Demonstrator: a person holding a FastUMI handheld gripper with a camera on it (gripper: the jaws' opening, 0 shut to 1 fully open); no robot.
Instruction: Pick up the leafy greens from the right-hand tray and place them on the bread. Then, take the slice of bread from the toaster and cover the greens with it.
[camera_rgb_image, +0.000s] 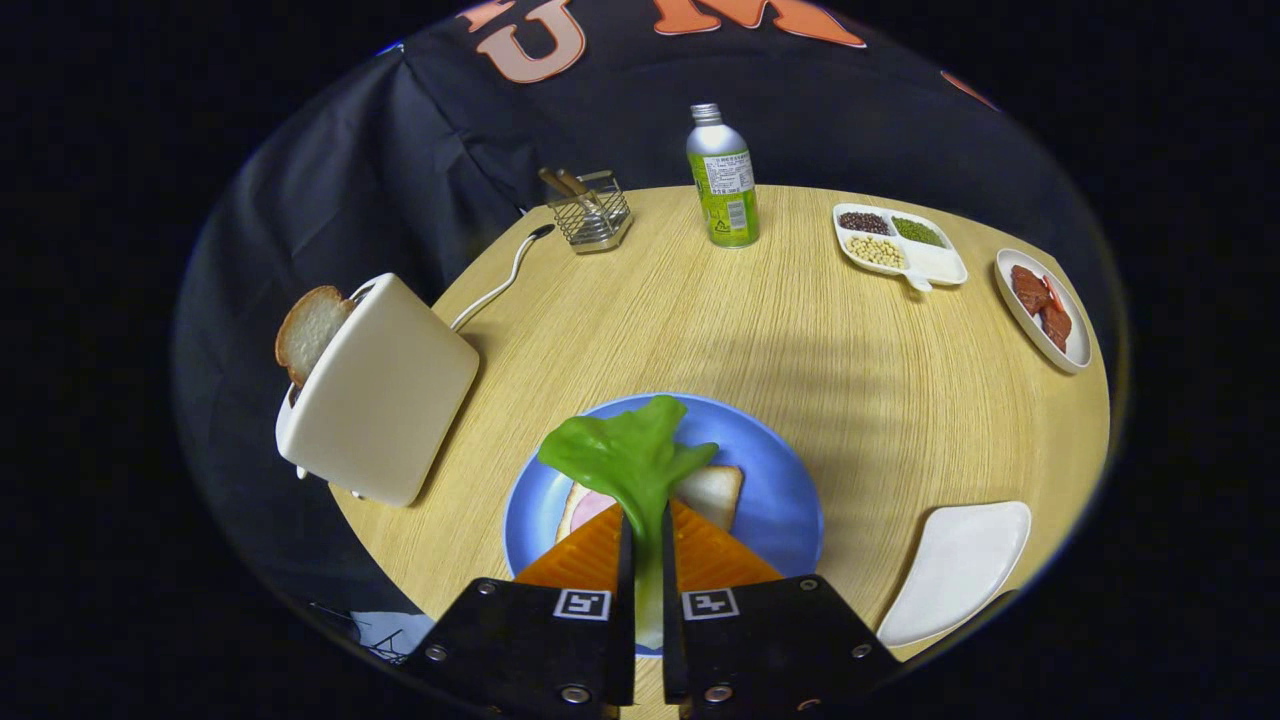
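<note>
My gripper is shut on the stem of the leafy greens, whose green leaf fans out just ahead of the fingertips. The leaf hangs over a blue plate. On that plate lies a slice of bread with a pink slice of ham on it, partly hidden by the fingers and the leaf. Left of the plate stands a cream toaster with a slice of bread sticking out of its slot. To the right of the fingers lies an empty white tray.
The round wooden table also carries a green bottle, a wire holder with sticks, a divided white dish of beans and a white dish of red meat slices at the far right. The toaster's cord runs back.
</note>
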